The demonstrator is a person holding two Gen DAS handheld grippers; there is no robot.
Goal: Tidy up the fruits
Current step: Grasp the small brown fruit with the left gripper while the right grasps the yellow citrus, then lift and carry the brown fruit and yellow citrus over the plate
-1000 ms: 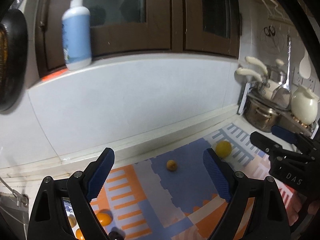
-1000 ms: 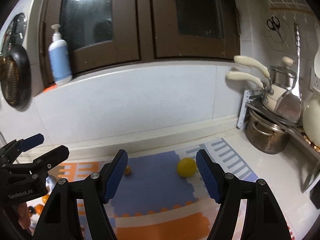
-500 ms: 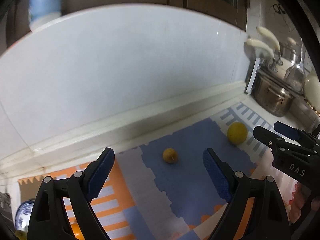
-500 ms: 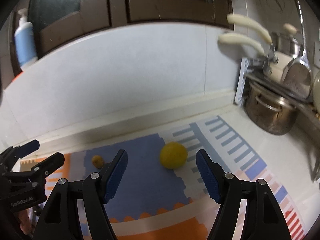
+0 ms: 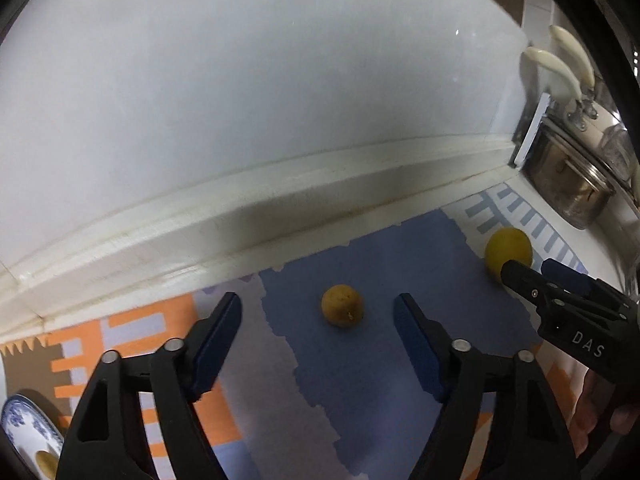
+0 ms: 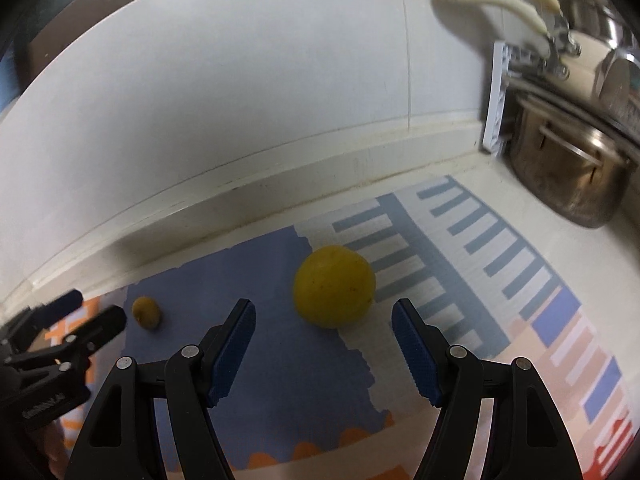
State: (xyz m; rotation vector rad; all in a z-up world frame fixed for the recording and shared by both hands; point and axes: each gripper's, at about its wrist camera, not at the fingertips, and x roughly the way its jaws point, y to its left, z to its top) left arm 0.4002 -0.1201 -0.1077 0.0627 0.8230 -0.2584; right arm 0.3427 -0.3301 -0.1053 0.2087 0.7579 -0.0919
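A small yellow-brown fruit lies on the blue part of a patterned mat, just ahead of my open, empty left gripper. A larger yellow fruit lies on the mat just ahead of my open, empty right gripper. The large fruit also shows in the left wrist view, behind the right gripper's tips. The small fruit and the left gripper show at the left of the right wrist view. A blue-patterned plate holding a fruit sits at the far left.
A white wall and raised ledge run behind the mat. A steel pot and a rack with white-handled cookware stand at the right on the counter.
Both grippers have tilted down and moved closer to the mat. The small fruit now lies between the left fingertips' line, the large fruit between the right ones. Both stayed open.
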